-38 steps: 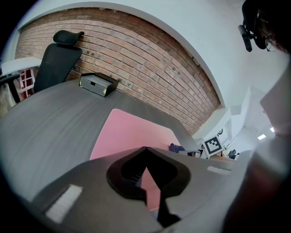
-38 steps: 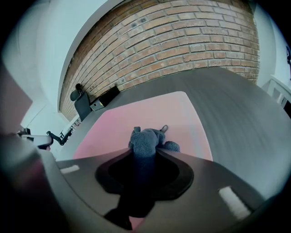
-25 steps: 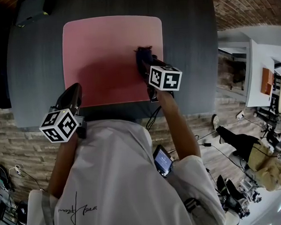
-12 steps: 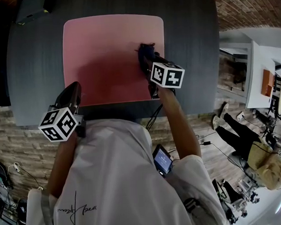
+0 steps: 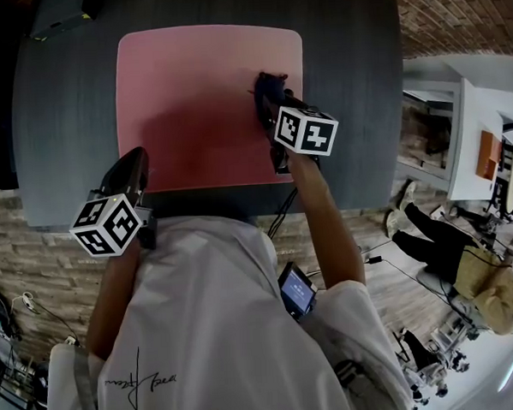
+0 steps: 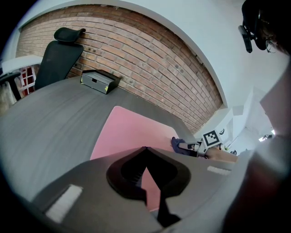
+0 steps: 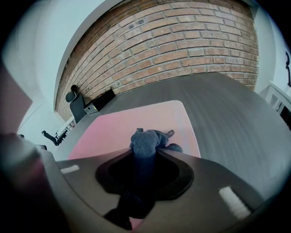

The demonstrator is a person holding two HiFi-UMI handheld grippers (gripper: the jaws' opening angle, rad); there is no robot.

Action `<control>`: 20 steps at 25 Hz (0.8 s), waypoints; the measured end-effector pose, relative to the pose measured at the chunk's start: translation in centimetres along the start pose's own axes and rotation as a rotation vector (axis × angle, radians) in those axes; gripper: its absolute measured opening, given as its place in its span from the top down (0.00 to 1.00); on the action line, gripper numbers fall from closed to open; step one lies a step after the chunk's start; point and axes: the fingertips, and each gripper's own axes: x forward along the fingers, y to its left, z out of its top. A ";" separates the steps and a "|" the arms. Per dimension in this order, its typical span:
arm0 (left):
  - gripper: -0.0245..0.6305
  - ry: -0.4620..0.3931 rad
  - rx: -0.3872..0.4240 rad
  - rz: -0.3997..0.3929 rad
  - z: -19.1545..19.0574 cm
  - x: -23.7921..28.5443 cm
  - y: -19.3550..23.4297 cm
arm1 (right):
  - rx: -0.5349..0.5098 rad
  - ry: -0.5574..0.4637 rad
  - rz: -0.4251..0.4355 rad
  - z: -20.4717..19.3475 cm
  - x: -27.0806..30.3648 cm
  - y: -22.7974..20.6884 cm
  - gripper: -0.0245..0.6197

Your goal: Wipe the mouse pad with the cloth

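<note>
the right tongs (image 7: 144, 154) clench the cloth (image 7: 148, 139) against the mouse pad (image 5: 190, 92) to wipe it, the left tongs (image 6: 145, 149) closed, empty, held clear.

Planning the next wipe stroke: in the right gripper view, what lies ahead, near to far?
First the dark blue fuzzy cloth clamped in the right hand-held gripper → flat pink rectangular mouse pad → dark grey table top → black rectangular box → red brick wall.
</note>
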 end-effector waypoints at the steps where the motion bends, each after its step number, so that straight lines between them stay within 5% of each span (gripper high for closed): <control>1: 0.96 0.001 -0.003 0.001 0.0 0.0 0.1 | -0.014 -0.003 -0.004 0.3 0.1 0.1 0.80; 20: 0.96 0.005 -0.039 0.004 -0.1 0.1 1.2 | -0.054 0.004 0.008 1.5 2.2 2.7 0.80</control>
